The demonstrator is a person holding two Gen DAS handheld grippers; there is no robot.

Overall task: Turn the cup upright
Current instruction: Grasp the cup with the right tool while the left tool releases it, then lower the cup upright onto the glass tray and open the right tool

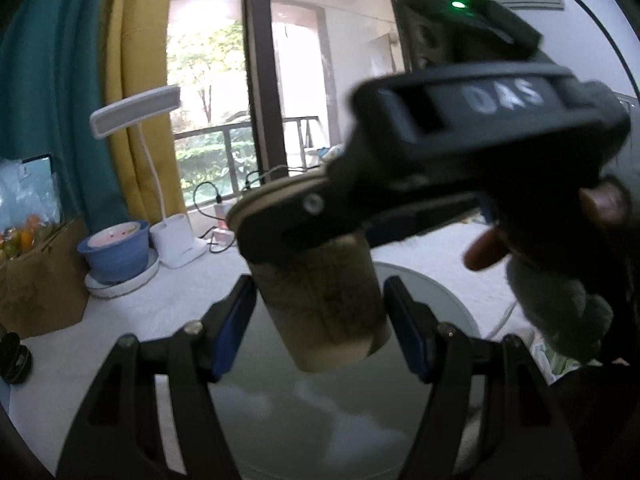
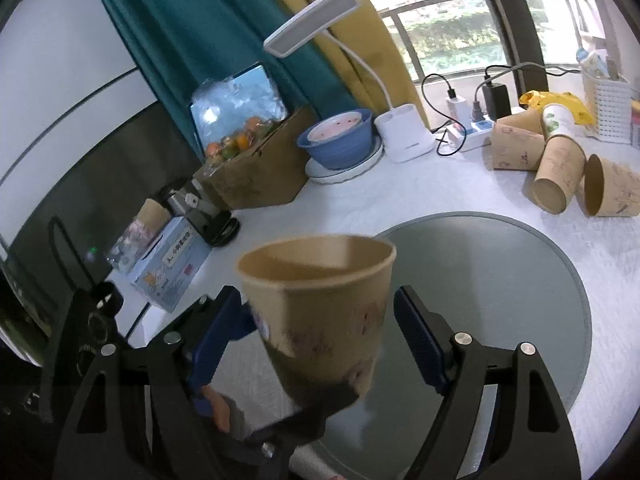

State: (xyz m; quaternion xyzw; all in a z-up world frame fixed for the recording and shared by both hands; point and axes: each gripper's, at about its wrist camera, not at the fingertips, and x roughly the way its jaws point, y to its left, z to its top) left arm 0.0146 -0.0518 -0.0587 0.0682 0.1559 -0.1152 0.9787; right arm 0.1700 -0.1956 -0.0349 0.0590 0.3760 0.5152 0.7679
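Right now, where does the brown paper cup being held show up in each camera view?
Left wrist: brown paper cup centre, between the fingers, the other gripper clamped near its rim.
Right wrist: centre, mouth up, between the fingers.
Shared landmark: white desk lamp.

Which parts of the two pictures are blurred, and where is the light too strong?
Left wrist view: the cup is motion-blurred and the window is overexposed. Right wrist view: the cup is blurred, while the lamp is sharp.
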